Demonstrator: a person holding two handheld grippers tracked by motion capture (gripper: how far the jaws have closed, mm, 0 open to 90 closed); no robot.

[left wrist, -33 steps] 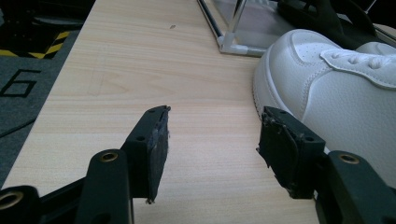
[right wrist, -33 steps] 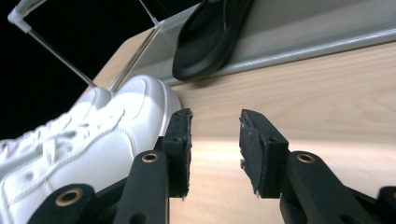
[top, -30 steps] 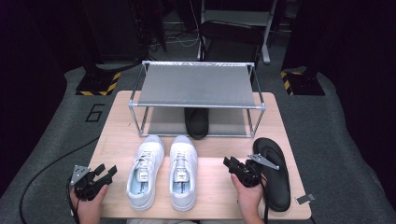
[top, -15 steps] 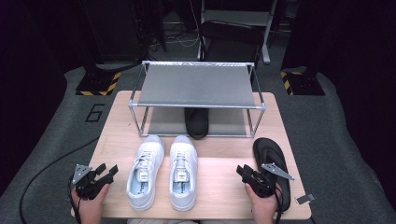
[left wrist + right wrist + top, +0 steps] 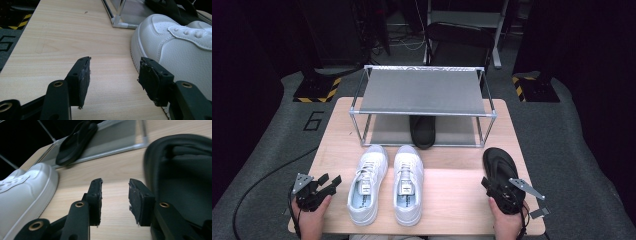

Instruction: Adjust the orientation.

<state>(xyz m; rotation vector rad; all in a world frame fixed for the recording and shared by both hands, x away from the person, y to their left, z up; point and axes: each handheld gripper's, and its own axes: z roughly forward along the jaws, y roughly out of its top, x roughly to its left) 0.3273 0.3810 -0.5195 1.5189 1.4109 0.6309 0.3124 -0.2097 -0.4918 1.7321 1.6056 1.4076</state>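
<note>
Right gripper [image 5: 115, 195], jaws parted and empty, beside the black sandal [image 5: 502, 172] on the desk [image 5: 452, 195]; its mate [image 5: 422, 131] already sits under the rack [image 5: 424, 92], white sneakers [image 5: 387, 182] unplaced, left gripper [image 5: 324, 184] open.

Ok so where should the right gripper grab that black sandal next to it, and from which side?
Judging from its pose, take the black sandal by its near left sole edge, coming in from the left with the right gripper. It lies flat, sole down, heel toward the person, so the thin rim should fit the open jaws; the strap looks bulkier.
</note>
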